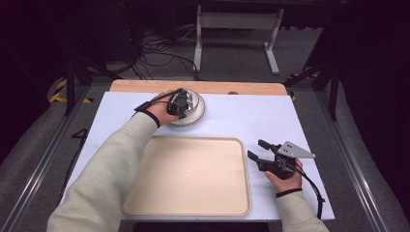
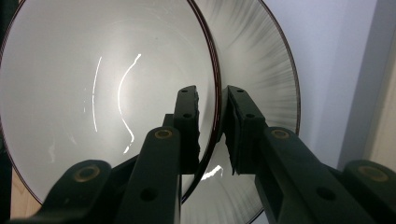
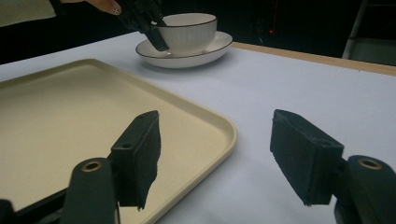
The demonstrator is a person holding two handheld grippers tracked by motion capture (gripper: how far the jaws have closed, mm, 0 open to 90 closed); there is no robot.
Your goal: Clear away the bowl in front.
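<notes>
Pinching the rim of the bowl (image 2: 107, 93), the left gripper (image 2: 211, 126) has one jaw inside the wall and the other outside, so the thin edge runs between the pads; judging by how close they stand, the grip looks made or nearly made. The bowl sits in a saucer (image 3: 205, 52) at the far side of the surface (image 1: 251, 121), just beyond the far left corner of the cream tray (image 1: 188, 175), and in the high view the left hand (image 1: 162, 110) reaches over that corner to get at it. Taking the bowl by its rim makes sense: the wall is too wide to span, and an edge grip should lift it free of the saucer. The right gripper (image 3: 217, 156) rests on the surface just beside the tray's right edge, its jaws spread wide with nothing between them, pointed toward the bowl across the tray corner. It seems parked there to wait its turn, perhaps for the saucer. The tray lies bare and close, a likely place for the dishes to go.
</notes>
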